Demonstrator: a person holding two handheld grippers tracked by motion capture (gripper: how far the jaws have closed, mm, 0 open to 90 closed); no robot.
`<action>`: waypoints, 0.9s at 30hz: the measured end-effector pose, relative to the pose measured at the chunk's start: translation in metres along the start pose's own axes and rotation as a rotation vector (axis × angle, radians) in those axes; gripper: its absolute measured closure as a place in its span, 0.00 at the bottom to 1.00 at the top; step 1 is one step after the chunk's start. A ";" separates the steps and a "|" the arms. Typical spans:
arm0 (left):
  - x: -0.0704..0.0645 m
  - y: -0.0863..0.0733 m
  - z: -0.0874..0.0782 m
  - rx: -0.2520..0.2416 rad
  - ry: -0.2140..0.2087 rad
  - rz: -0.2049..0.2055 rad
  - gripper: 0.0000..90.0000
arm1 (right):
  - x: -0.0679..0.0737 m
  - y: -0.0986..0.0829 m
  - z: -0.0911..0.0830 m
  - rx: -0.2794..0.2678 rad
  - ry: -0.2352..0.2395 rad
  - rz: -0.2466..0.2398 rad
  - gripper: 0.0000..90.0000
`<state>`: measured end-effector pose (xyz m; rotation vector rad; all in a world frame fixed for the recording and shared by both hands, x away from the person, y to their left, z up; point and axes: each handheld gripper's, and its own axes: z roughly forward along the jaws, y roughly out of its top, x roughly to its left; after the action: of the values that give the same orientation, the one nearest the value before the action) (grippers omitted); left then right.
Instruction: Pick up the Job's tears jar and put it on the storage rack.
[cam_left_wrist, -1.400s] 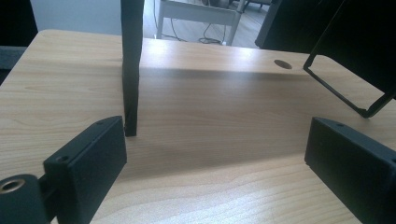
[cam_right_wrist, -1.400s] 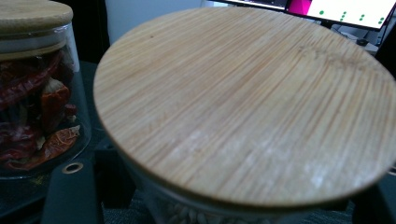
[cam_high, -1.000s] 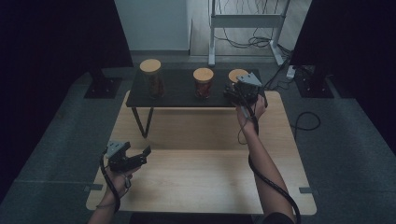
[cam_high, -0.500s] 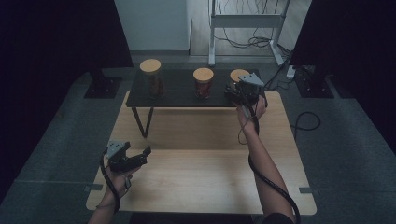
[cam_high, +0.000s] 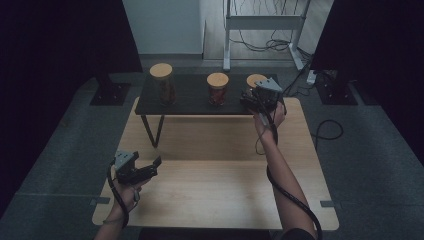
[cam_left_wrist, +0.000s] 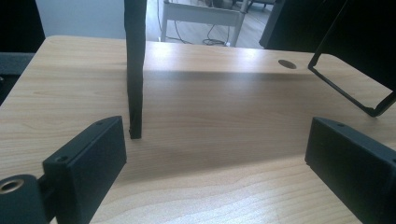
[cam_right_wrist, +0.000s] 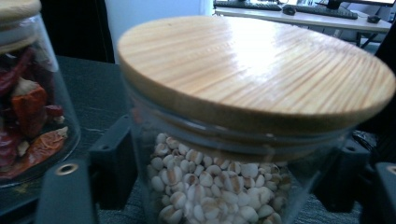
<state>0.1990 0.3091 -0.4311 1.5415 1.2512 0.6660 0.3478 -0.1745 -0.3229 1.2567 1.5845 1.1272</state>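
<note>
Pale grains in the jar (cam_right_wrist: 224, 186) between the right tool's (cam_right_wrist: 224, 182) jaws; left tool (cam_left_wrist: 224, 158) spread wide.

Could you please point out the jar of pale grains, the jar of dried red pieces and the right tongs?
jar of pale grains (cam_right_wrist: 205, 186), right gripper view, glass wall.
jar of dried red pieces (cam_high: 217, 95), high view, glass body.
right tongs (cam_high: 248, 100), high view, jaw tips.
</note>
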 end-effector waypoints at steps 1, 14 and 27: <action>0.000 0.000 0.000 -0.001 0.000 0.001 0.05 | 0.001 0.000 -0.001 -0.002 -0.001 0.000 0.20; -0.001 0.000 -0.002 -0.007 -0.005 0.003 0.05 | 0.005 -0.002 -0.009 -0.020 -0.021 0.013 0.14; -0.002 0.001 -0.004 -0.013 -0.009 0.007 0.05 | 0.007 -0.005 -0.018 -0.034 -0.027 0.010 0.12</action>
<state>0.1946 0.3084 -0.4285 1.5366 1.2335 0.6702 0.3287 -0.1711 -0.3230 1.2532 1.5346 1.1346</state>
